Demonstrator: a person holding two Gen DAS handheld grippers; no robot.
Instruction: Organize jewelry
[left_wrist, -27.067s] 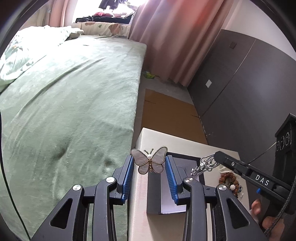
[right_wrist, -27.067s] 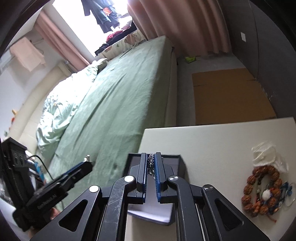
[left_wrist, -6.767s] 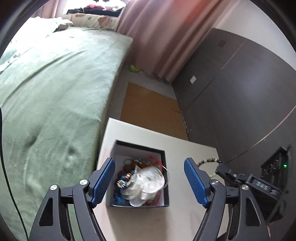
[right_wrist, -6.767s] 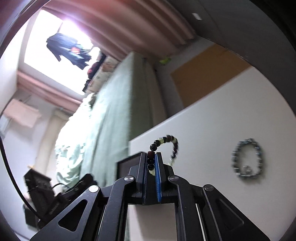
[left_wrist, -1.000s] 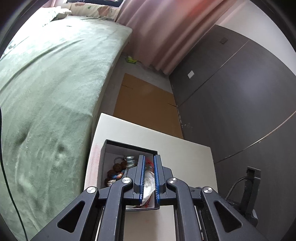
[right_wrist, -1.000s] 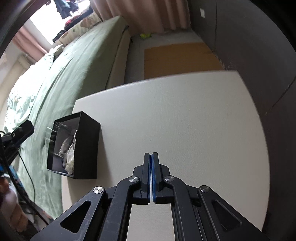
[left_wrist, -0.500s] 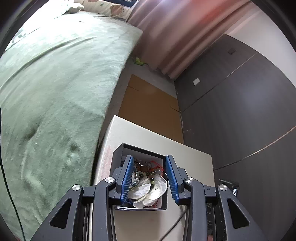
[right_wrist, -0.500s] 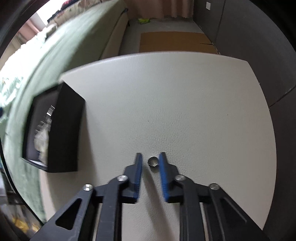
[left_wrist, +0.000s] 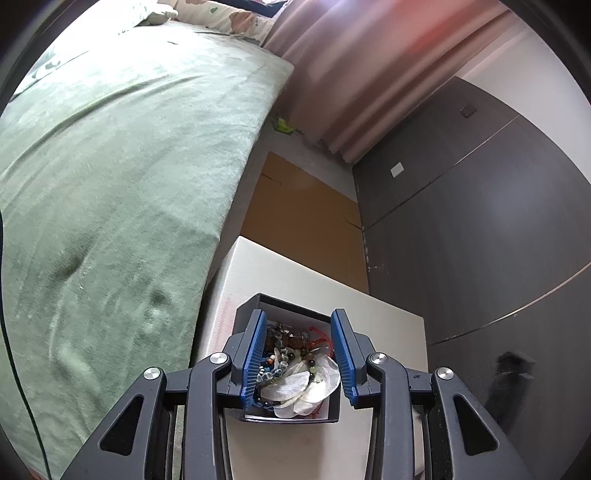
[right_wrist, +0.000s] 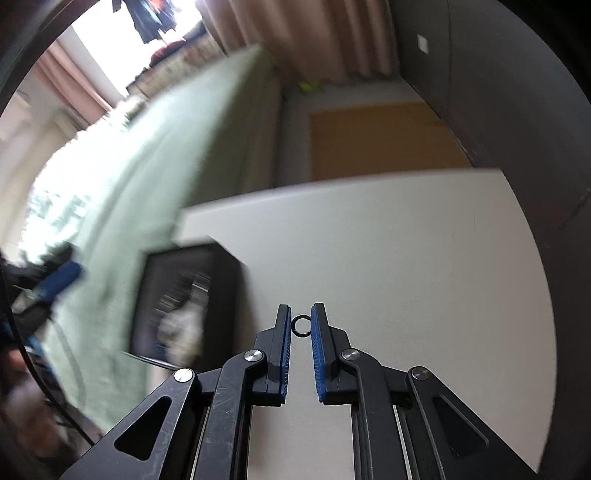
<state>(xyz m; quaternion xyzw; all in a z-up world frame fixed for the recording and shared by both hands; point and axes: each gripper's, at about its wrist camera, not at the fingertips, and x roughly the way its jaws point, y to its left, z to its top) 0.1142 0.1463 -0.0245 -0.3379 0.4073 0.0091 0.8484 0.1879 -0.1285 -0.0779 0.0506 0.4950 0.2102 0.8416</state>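
A black jewelry box (left_wrist: 291, 416) stands on the white table (left_wrist: 303, 280), filled with bead bracelets (left_wrist: 284, 350) and a clear plastic pouch (left_wrist: 310, 384). My left gripper (left_wrist: 299, 314) hangs just over the box, open, its blue pads apart with nothing pinched between them. In the right wrist view my right gripper (right_wrist: 301, 310) is shut on a small dark ring (right_wrist: 302, 316), held at the fingertips above the table (right_wrist: 406, 258). The box (right_wrist: 225, 295) lies blurred to its left, and beyond it the left gripper's blue pad (right_wrist: 59, 280) shows as a smear.
A bed with a green cover (left_wrist: 110, 184) runs along the table's left side. Dark wardrobe doors (left_wrist: 480, 221) stand to the right. Brown cardboard (left_wrist: 306, 214) lies on the floor beyond the table, before pink curtains (left_wrist: 362, 74).
A second ago my left gripper was shut in the box; it has opened and stayed over it. My right gripper closed on the ring that lay on the table and lifted it.
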